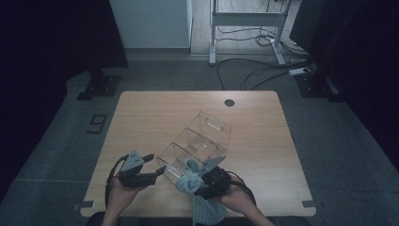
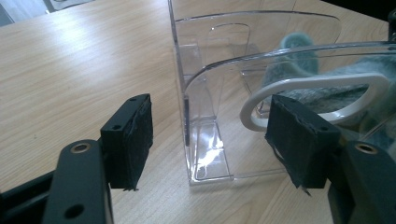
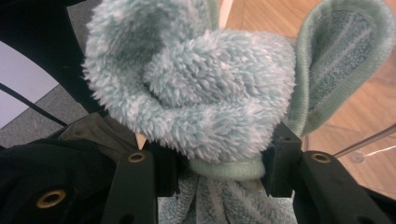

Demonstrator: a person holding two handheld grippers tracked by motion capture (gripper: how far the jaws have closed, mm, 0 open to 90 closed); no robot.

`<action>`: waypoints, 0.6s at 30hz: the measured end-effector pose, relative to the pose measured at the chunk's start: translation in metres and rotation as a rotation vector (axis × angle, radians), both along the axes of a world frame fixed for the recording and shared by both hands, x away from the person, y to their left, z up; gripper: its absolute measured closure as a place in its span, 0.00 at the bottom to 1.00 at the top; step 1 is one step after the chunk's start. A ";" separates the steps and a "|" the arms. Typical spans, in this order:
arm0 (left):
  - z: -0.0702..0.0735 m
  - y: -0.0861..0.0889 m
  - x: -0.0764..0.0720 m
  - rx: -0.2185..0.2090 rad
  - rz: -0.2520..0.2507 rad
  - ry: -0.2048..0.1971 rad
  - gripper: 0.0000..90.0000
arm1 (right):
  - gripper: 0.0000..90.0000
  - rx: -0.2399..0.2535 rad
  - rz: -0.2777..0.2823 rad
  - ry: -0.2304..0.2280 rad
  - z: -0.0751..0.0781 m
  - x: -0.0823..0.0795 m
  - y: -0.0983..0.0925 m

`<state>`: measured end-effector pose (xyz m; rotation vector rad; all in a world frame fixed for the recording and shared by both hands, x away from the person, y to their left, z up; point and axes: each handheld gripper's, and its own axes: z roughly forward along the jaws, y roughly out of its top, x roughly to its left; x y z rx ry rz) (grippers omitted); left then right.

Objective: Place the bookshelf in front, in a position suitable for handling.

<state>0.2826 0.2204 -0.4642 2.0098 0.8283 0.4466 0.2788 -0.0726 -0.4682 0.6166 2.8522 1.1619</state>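
A clear plastic bin (image 1: 197, 141) with inner dividers and a cut-out handle lies at an angle on the wooden table (image 1: 155, 113). My right gripper (image 1: 200, 181) is at the bin's near end, shut on a fluffy pale-green cloth (image 1: 188, 181). In the right gripper view that cloth (image 3: 196, 88) bulges above the gripper (image 3: 219, 163), and the pads pinch its bunched neck. My left gripper (image 1: 156, 165) stands open at the bin's near left corner. In the left gripper view the bin's corner wall (image 2: 205, 93) stands between the parted pads of the gripper (image 2: 215, 140), which do not press on it. The cloth (image 2: 299, 51) shows through the clear walls.
The cloth's tail (image 1: 207, 212) hangs toward the table's front edge between the person's forearms. A round black cable hole (image 1: 229, 102) sits near the table's far edge. Beyond the table are a desk frame (image 1: 244, 19), floor cables (image 1: 263, 70) and dark stands on both sides.
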 end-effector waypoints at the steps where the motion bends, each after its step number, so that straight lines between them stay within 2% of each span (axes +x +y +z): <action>1: 0.000 -0.001 0.000 0.002 0.000 0.002 0.36 | 0.62 -0.002 -0.002 0.005 -0.002 0.000 0.000; 7: -0.001 -0.007 0.001 0.006 -0.006 0.001 0.37 | 0.62 -0.019 -0.008 0.032 -0.017 0.002 0.002; 11: -0.001 -0.009 0.001 0.011 -0.002 0.003 0.38 | 0.62 -0.094 -0.002 0.031 -0.035 0.003 0.008; 14: -0.001 -0.009 0.002 0.009 0.004 0.007 0.39 | 0.62 -0.119 -0.003 0.051 -0.047 0.004 0.012; 18: -0.002 -0.010 0.002 0.011 0.003 0.009 0.40 | 0.62 -0.127 -0.008 0.058 -0.050 0.004 0.016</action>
